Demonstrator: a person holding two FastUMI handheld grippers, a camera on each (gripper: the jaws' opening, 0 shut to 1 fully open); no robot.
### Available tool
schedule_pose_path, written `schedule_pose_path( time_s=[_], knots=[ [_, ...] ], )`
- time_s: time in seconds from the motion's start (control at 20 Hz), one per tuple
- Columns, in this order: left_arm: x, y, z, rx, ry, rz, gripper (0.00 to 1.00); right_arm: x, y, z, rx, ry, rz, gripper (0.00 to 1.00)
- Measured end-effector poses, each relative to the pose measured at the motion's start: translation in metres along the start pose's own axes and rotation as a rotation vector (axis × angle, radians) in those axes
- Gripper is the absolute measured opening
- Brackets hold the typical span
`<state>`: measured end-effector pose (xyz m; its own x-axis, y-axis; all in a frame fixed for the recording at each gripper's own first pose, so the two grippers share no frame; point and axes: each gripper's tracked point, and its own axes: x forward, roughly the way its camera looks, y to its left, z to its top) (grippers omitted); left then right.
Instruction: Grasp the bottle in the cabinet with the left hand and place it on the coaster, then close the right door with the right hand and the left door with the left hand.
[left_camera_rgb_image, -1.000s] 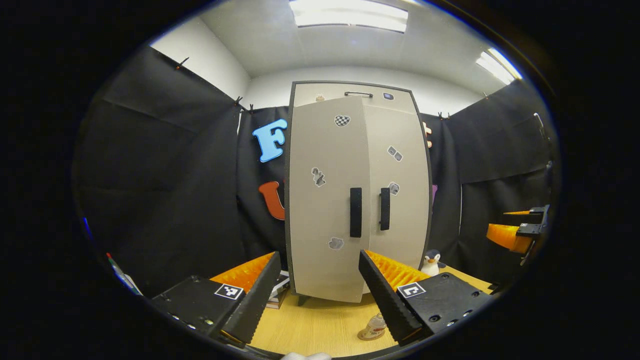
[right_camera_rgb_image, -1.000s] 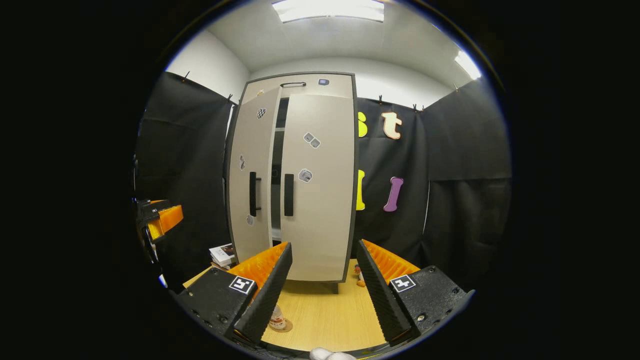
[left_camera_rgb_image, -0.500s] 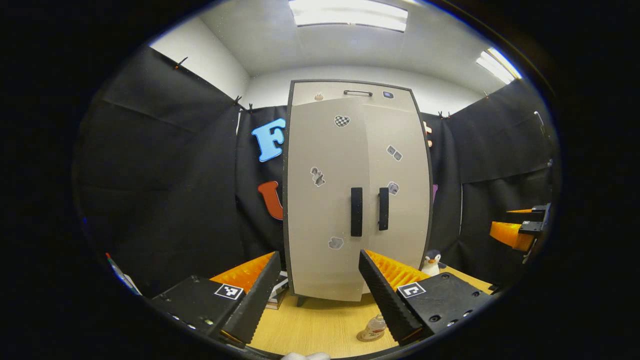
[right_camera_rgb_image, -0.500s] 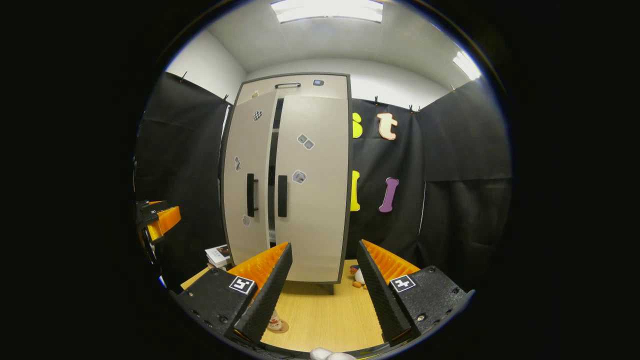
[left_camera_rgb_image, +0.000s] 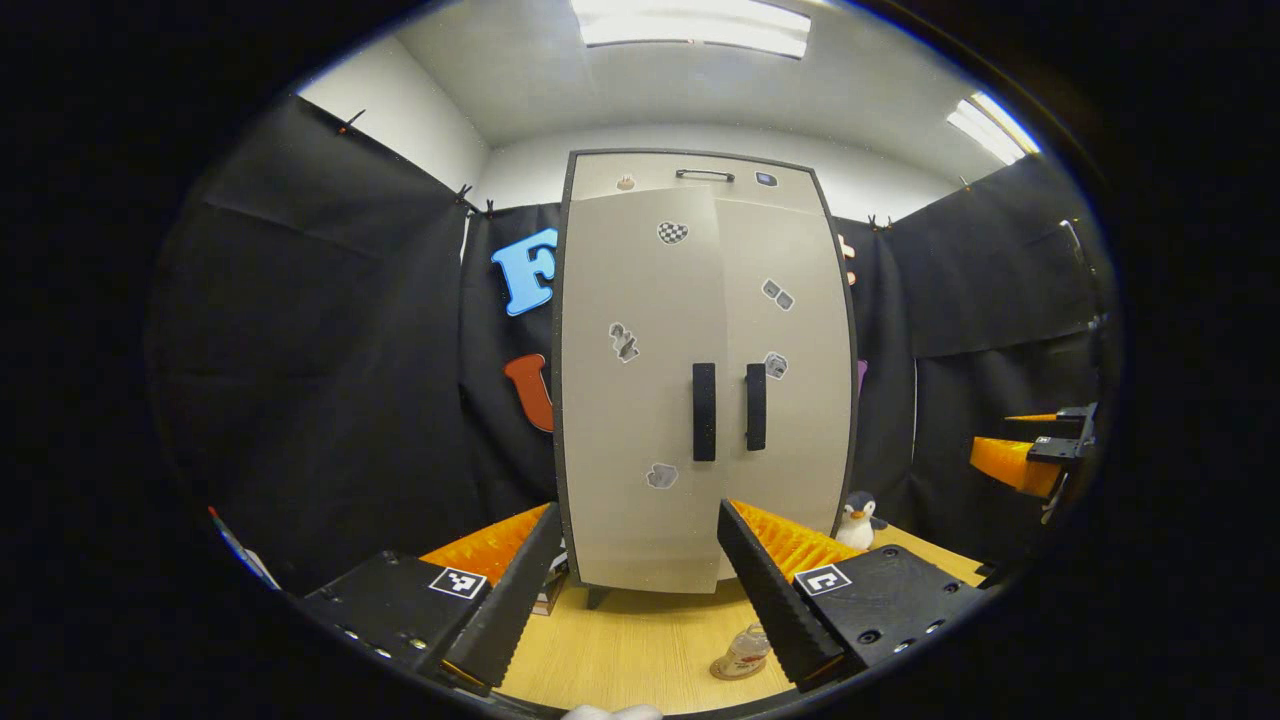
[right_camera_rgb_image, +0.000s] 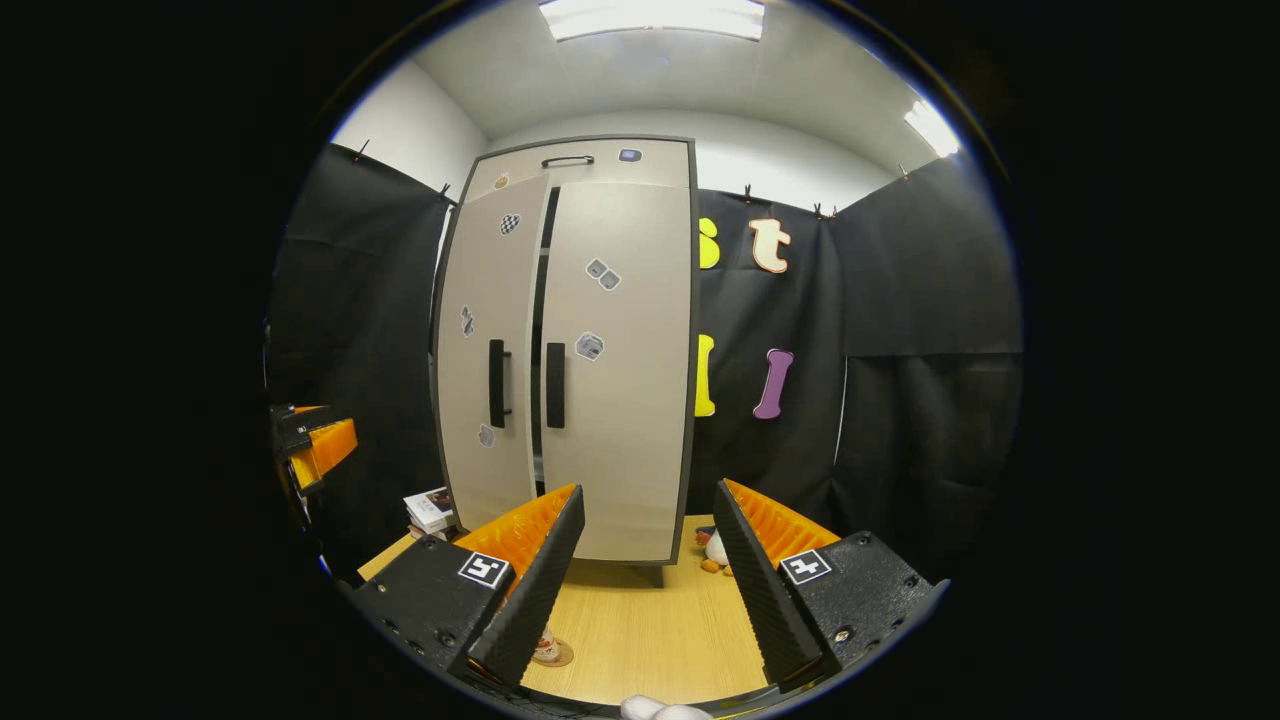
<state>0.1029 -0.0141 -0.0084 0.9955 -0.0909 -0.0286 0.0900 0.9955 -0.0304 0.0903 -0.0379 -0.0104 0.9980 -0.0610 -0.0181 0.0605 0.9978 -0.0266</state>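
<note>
Standing on the table (left_camera_rgb_image: 640, 650) before the cabinet (left_camera_rgb_image: 700, 380), the bottle (left_camera_rgb_image: 742, 652) is seen on its coaster (right_camera_rgb_image: 553, 655). The left gripper (left_camera_rgb_image: 632, 588) and right gripper (right_camera_rgb_image: 640, 580) are held wide apart, empty, short of the cabinet. A narrow gap is left beside the left door (right_camera_rgb_image: 487, 350).

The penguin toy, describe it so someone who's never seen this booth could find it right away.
Start at the tall beige cabinet standing on the wooden table. At the foot of its right side sits the penguin toy. It is small, black and white, and soft-looking, unlike the clear bottle nearer the front.
</note>
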Motion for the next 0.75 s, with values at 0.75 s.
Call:
schedule_pose_path(
  time_s=[0.75],
  knots=[
    [-0.004, -0.001, 0.003, 0.007, -0.003, 0.002, 0.96, -0.004, 0.007, 0.009, -0.001, -0.025, 0.001, 0.81]
  ],
)
